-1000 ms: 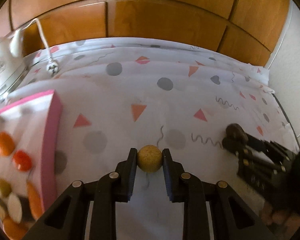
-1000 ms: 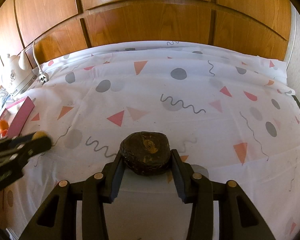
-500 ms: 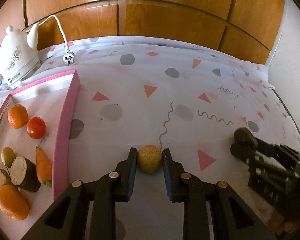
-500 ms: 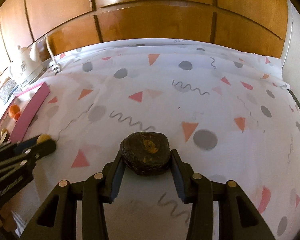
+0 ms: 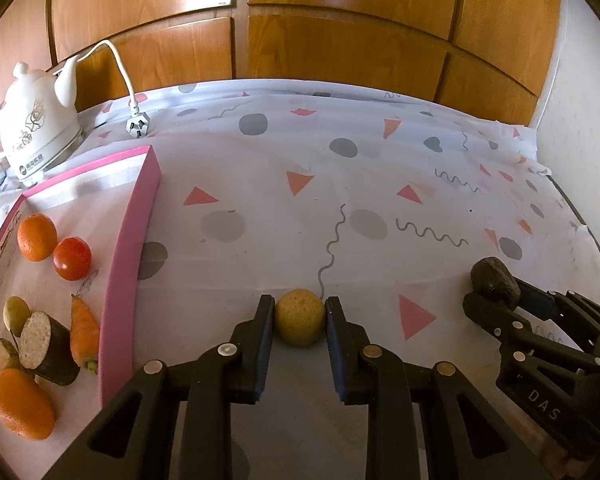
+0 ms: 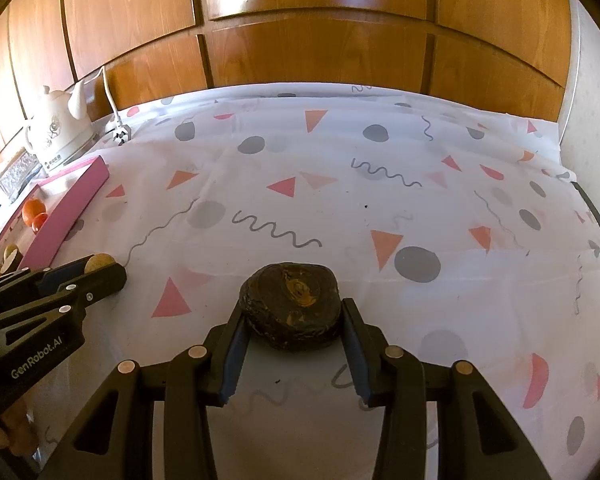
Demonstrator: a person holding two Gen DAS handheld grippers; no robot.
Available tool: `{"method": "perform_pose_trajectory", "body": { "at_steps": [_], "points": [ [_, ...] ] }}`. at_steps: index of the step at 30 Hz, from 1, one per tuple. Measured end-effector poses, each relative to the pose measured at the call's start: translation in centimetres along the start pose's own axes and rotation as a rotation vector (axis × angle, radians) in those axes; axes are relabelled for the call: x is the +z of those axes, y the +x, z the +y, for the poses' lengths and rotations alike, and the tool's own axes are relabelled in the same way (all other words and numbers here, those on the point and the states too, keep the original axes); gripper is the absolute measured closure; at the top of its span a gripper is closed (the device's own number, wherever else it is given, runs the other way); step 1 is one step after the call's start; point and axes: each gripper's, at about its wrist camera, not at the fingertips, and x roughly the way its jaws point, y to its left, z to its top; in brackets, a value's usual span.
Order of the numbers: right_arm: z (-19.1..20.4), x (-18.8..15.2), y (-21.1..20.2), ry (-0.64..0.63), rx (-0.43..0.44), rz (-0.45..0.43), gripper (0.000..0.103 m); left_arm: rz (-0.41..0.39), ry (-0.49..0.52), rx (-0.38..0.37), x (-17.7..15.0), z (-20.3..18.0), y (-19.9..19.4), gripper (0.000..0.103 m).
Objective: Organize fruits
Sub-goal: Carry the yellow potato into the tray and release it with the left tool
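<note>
Two loads are in carriage at once, and we judge the step as bringing both pieces toward the pink tray [image 5: 130,248]. Starting at that tray, an orange [image 5: 37,237], a tomato [image 5: 72,258] and a carrot [image 5: 85,330] lie inside it, with the white kettle [image 5: 32,120] behind. To the tray's right, over the patterned worktop [image 5: 340,184], our left tongs [image 5: 300,318] are narrowed tight on a small yellow fruit [image 5: 300,316]. Farther right of the tray, our right tongs [image 6: 294,316] stand partly open, clamped on a dark brown fruit [image 6: 290,306]. Next we would carry the yellow fruit left over the tray's rim and release.
</note>
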Motion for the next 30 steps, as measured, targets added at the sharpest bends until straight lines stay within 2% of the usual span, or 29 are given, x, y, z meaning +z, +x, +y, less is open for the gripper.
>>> {"method": "perform_pose_trajectory", "body": {
  "at_steps": [13, 18, 23, 30],
  "points": [
    [-0.1, 0.0, 0.0, 0.0, 0.002, -0.007, 0.058, 0.014, -0.005, -0.016, 0.4, 0.2, -0.5, 0.078],
    [0.2, 0.0, 0.0, -0.009, -0.009, -0.007, 0.058, -0.043, -0.01, -0.043, 1.5, 0.9, -3.2, 0.078],
    [0.3, 0.0, 0.0, -0.017, -0.021, -0.005, 0.058, -0.075, -0.082, -0.043, 2.9, 4.3, -6.0, 0.078],
    [0.6, 0.1, 0.1, -0.032, -0.039, -0.002, 0.058, -0.106, -0.234, 0.06, 3.8, 12.2, -8.0, 0.078]
  ]
}}
